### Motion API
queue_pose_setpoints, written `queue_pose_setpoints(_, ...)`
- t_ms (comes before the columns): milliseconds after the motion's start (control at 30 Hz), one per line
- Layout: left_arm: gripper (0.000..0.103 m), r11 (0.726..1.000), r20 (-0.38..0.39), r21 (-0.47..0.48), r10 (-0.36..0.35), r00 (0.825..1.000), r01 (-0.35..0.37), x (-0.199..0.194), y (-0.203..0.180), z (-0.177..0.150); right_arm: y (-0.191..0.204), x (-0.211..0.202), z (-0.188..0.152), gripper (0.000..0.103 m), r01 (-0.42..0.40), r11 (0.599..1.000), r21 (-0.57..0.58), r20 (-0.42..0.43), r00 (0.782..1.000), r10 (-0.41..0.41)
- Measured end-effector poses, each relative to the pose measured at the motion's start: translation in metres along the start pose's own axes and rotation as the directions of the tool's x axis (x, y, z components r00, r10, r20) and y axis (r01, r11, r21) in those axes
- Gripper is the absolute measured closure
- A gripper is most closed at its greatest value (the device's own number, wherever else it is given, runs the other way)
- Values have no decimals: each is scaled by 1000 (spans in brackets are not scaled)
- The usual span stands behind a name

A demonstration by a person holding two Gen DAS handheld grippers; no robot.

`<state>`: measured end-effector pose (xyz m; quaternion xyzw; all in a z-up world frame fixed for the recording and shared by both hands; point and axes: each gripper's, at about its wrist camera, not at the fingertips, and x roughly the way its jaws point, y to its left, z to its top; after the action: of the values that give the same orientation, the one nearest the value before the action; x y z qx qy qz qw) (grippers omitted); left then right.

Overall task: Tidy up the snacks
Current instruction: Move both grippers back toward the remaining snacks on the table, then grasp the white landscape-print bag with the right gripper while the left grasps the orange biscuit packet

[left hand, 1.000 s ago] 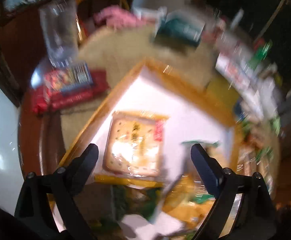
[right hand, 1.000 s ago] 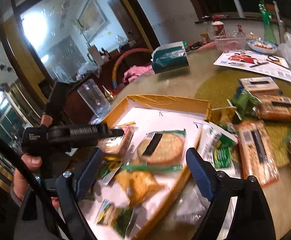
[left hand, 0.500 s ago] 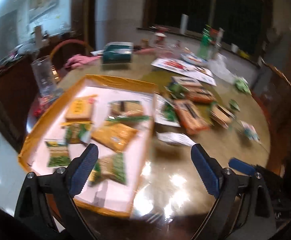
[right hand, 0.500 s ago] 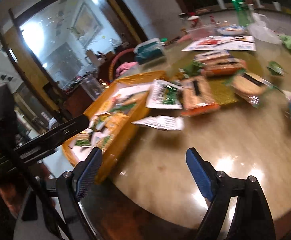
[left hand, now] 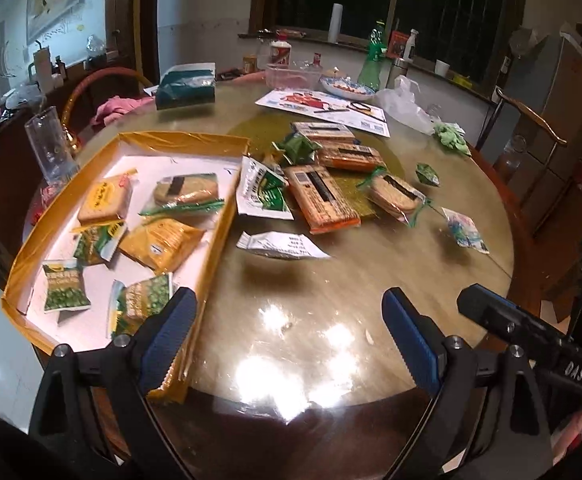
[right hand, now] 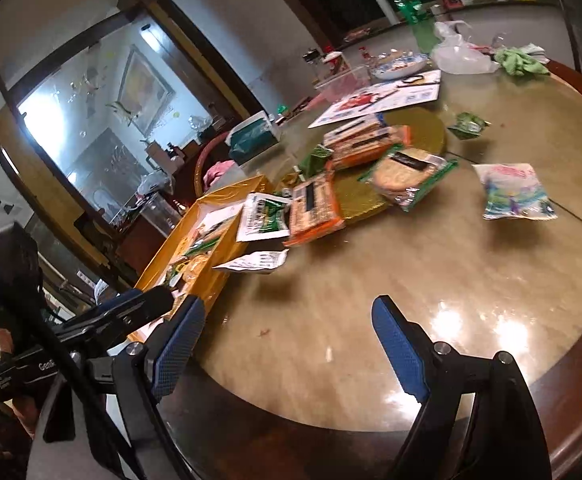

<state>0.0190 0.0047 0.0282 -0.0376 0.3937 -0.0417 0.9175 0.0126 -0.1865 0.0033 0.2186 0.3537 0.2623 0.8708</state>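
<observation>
Left tool (left hand: 287,336) spread wide, holding nothing, above glossy round worktop (left hand: 331,288). Right tool (right hand: 287,344) likewise spread, empty. Ahead-left of left tool: rectangular gold-rimmed tray (left hand: 227,216), white floor, long axis running away from tool, holding crinkly green pea packets (left hand: 65,290) and yellow pouch (left hand: 159,242). Ahead: orange cracker pack (left hand: 321,202), long axis pointing away; white flat sachet (left hand: 281,245) lying crosswise nearer tool.

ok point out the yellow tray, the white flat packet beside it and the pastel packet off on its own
yellow tray (left hand: 227,236), left wrist view, right wall
white flat packet (left hand: 281,245), left wrist view, middle of wrapper
pastel packet (right hand: 515,192), right wrist view, centre of face
</observation>
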Motion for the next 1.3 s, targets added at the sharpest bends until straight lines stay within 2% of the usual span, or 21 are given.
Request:
queue_pose_setpoints(133, 9, 1000, -11, -2, -21, 1000, 21, 4, -2, 0, -14, 1, 0, 17, 20, 999, 25, -13, 1000, -20)
queue_pose_setpoints(333, 9, 999, -27, -1, -39, 999, 39, 14, -1, 2, -36, 1, 15, 17, 134, 990, 41, -11, 991, -134)
queue_pose_setpoints(500, 9, 999, -52, -9, -52, 997, 52, 24, 2, 2, -66, 2, 34, 17, 236, 969, 69, -7, 972, -236)
queue_pose_setpoints(633, 9, 997, -61, -30, -69, 996, 67, 29, 4, 4, -86, 4, 47, 17, 335, 938, 85, -14, 942, -335)
queue_pose_setpoints(800, 9, 996, -67, -37, -83, 994, 81, 34, 1, 11, -107, 3, 67, 17, 417, 903, 100, 2, 908, -419)
queue_pose_setpoints(867, 9, 996, -68, -37, -85, 994, 83, 37, -1, 14, -115, 9, 78, 17, 479, 874, 77, 10, 876, -481)
queue_pose_setpoints(933, 9, 996, -73, -34, -88, 993, 86, 39, -3, 16, -124, 19, 84, 18, 513, 856, 60, -11, 858, -513)
queue_pose_setpoints(1000, 9, 995, -66, -29, -93, 993, 92, 39, -5, 18, -132, 30, 87, 18, 517, 854, 64, -37, 856, -515)
queue_pose_setpoints(1033, 9, 996, -66, -24, -88, 994, 87, 40, -7, 19, -135, 36, 86, 21, 506, 860, 65, -56, 862, -503)
queue_pose_setpoints(1067, 9, 996, -70, -21, -84, 994, 82, 41, -8, 19, -135, 40, 85, 22, 510, 858, 58, -64, 860, -507)
queue_pose_setpoints(1167, 9, 996, -79, -18, -86, 993, 85, 43, -9, 22, -125, 45, 82, 26, 567, 823, 17, -56, 823, -565)
queue_pose_setpoints(1267, 9, 998, -89, -11, -70, 994, 70, 48, -12, 26, -116, 48, 75, 41, 611, 791, -22, -48, 790, -612)
queue_pose_setpoints(1300, 9, 998, -97, -8, -64, 993, 63, 51, -12, 28, -112, 49, 71, 41, 625, 779, -44, -44, 778, -627)
